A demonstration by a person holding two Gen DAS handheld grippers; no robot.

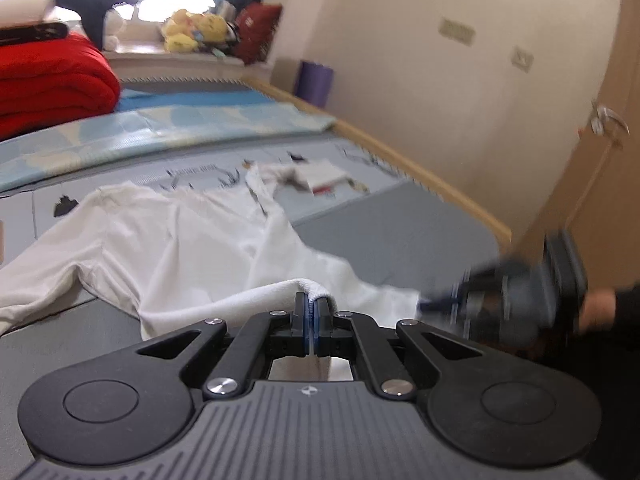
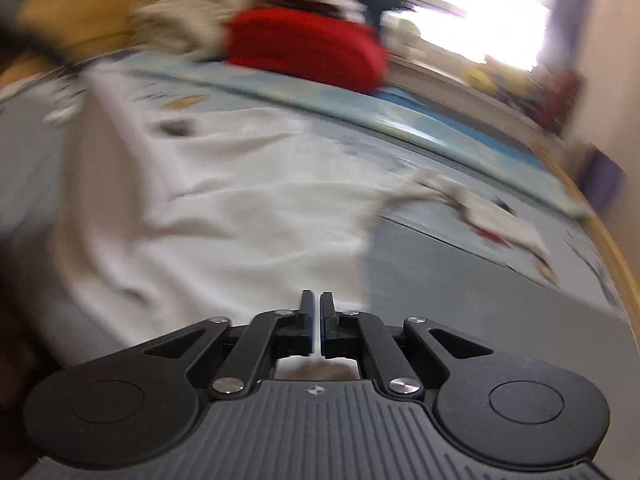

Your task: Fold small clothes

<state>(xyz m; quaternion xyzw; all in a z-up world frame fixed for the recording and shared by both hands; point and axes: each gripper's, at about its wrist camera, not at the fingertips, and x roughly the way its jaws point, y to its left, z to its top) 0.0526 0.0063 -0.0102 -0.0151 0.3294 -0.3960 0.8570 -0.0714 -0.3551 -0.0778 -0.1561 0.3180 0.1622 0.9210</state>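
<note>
A white garment point(image 1: 172, 240) lies spread on the grey bed. My left gripper point(image 1: 311, 304) is shut on a lifted fold of its near hem, and the cloth wraps over the fingertips. In the left wrist view my right gripper point(image 1: 436, 302) appears blurred at the right, held by a hand, with its tip at the garment's right corner. In the right wrist view the right gripper point(image 2: 317, 304) hangs over the garment's point(image 2: 224, 216) right edge. Its jaws stand a narrow slit apart with white showing in the slit. Whether cloth is pinched there is unclear.
A small folded white piece point(image 1: 320, 176) lies farther back on the bed. A red folded blanket point(image 1: 52, 84) sits at the back left on a blue mat point(image 1: 168, 128). Plush toys point(image 1: 192, 30) line the windowsill. The bed's wooden edge point(image 1: 420, 172) and a wall run along the right.
</note>
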